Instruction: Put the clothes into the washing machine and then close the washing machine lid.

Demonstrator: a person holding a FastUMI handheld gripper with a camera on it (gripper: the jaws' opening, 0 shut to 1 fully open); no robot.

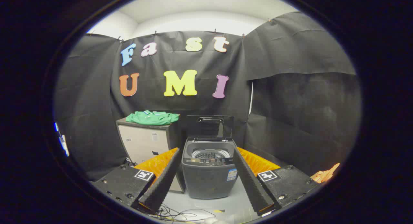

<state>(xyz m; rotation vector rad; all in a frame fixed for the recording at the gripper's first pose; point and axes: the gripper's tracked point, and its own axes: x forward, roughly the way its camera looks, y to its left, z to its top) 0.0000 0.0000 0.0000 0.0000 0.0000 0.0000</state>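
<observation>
The hand-held gripper [206, 185] is released: its two fingers stand spread wide and hold nothing, and loose cables [180, 215] trail on the floor [226, 204] under them. Between the fingers and just ahead, at 12 o'clock, sits the washing machine [209, 172]. Its lid [210, 126] is raised upright at the back and the tub is open to the top.

The clothes [152, 118], a folded green garment, lie farther off at about 11 o'clock, on top of a cabinet [145, 143] standing just beside the machine's left flank. The garment's long axis runs across the line of the fingers, so I judge the coming move is a reach up and leftward over the left finger. Nothing blocks that path; the cabinet's front edge is the one thing to clear. An orange object [326, 175] lies apart at 3 o'clock.
</observation>
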